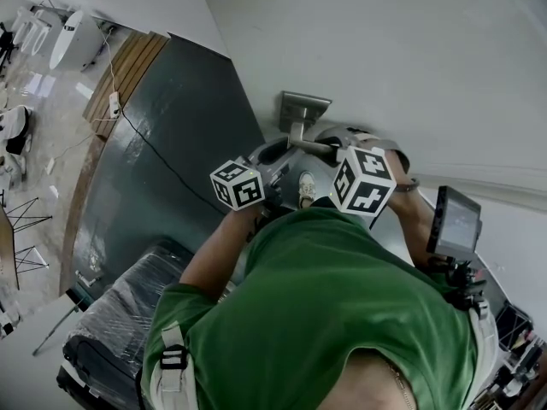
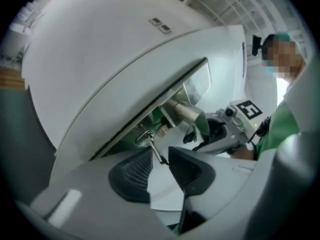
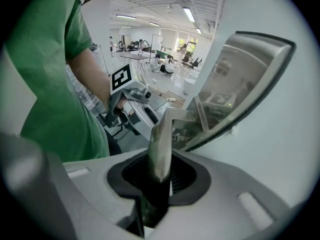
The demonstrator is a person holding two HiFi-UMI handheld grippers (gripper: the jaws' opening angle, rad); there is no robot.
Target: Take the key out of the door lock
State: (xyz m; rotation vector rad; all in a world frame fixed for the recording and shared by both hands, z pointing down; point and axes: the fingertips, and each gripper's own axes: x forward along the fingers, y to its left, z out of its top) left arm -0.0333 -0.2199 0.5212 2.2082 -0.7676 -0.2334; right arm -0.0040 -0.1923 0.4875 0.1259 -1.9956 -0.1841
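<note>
Left gripper view: key (image 2: 146,136), judged stiff, light, smooth metal, stands at the lock plate (image 2: 196,83) between the spread fingers of the left gripper (image 2: 160,153); best held by its flat bow. Right gripper (image 3: 161,173) fingers clamp the door handle (image 3: 162,126)

Door handle (image 2: 186,113) close beside key (image 2: 148,138)

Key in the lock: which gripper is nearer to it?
Left. The left gripper's open jaws flank the key; the right gripper is off it, clamped on the door handle.

Door handle (image 3: 161,134) end, hidden inside right hand-held gripper (image 3: 160,179)
</note>
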